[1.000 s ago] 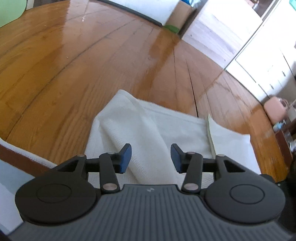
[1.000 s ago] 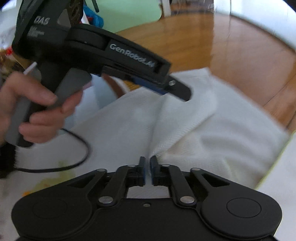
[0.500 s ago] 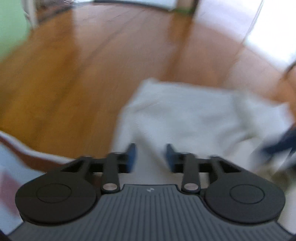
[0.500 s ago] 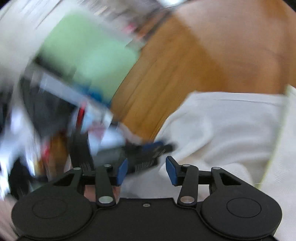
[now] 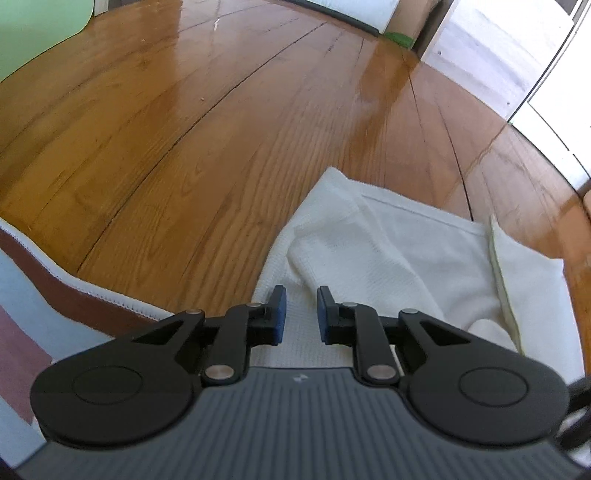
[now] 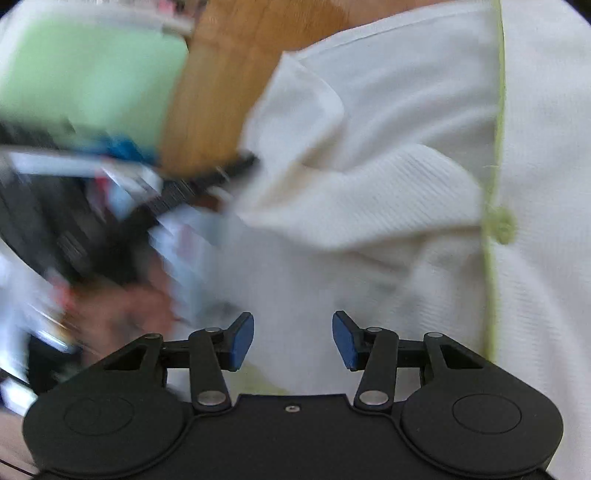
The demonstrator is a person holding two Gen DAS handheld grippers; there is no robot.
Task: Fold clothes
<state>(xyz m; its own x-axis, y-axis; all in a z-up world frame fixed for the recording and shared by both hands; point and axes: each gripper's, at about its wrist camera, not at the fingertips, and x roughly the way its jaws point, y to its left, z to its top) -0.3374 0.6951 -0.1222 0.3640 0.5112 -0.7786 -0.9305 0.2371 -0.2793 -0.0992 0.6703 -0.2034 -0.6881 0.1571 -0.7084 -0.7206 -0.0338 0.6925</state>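
A white knit garment (image 5: pixel 406 258) with a pale yellow-green trim lies partly folded on the wooden floor (image 5: pixel 221 129). My left gripper (image 5: pixel 298 314) is open and empty, just above the garment's near left edge. In the right wrist view the garment (image 6: pixel 388 184) fills the frame, with its yellow-green trim and button (image 6: pixel 500 223) at the right. My right gripper (image 6: pixel 293 341) is open and empty over the cloth. The left gripper (image 6: pixel 184 192) shows blurred at the left of that view.
A rug (image 5: pixel 44 295) with a white edge and brown and blue bands lies at the lower left. A green mat (image 5: pixel 37 29) is at the far left. White furniture and a doorway (image 5: pixel 517 55) stand at the back right.
My right gripper let go of the garment and opened wide, then swung over the cloth. My left gripper narrowed a little and shifted left, so the garment now sits to its right.
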